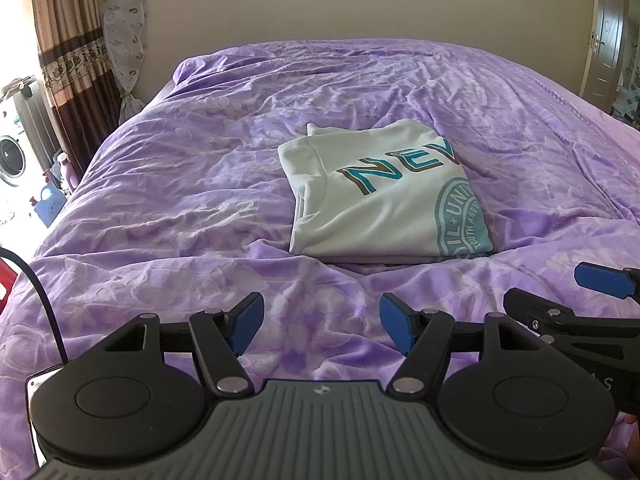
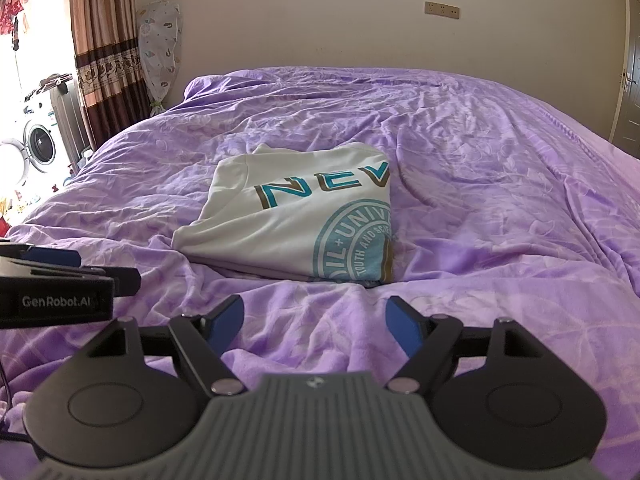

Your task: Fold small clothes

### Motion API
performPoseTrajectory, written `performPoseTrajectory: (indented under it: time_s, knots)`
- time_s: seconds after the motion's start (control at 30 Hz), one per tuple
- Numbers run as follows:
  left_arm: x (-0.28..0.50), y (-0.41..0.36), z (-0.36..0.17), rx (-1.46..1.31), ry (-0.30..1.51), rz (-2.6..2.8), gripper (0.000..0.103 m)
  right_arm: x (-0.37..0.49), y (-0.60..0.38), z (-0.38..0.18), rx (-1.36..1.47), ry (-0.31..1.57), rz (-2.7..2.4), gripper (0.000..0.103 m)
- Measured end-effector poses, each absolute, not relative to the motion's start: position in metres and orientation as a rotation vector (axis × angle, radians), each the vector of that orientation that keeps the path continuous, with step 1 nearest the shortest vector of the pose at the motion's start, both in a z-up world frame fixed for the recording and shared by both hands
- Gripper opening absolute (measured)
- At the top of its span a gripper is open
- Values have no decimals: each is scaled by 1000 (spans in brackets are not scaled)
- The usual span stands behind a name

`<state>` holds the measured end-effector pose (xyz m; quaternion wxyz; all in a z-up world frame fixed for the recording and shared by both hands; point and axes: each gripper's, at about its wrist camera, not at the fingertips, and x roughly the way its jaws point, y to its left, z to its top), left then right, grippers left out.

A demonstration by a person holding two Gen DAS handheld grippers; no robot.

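A white T-shirt (image 1: 376, 196) with teal lettering and a round teal print lies folded into a compact rectangle on the purple bedspread (image 1: 192, 184). In the right wrist view the same T-shirt (image 2: 296, 216) sits just ahead of centre. My left gripper (image 1: 322, 326) hovers open over the bedspread short of the shirt, with nothing between its blue pads. Beside it to the right, my right gripper (image 2: 316, 324) is open too and holds nothing. Each gripper shows at the edge of the other's view: the right gripper (image 1: 576, 300) and the left gripper (image 2: 60, 272).
The bed (image 2: 500, 200) fills most of both views, its cover rumpled. A brown curtain (image 1: 68, 60), a washing machine (image 1: 10, 156) and bottles stand off to the left. A door (image 1: 606, 32) is at the far right. A black cable (image 1: 40, 300) trails by my left gripper.
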<state>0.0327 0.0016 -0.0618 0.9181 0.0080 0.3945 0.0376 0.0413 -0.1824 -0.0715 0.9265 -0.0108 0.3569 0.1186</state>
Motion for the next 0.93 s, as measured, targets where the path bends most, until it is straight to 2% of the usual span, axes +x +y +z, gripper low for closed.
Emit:
performPoseTrajectory:
  time_s: [0.93]
  knots:
    - [31, 1, -56, 14, 772, 77, 77, 41, -182, -72, -29, 737, 245, 77]
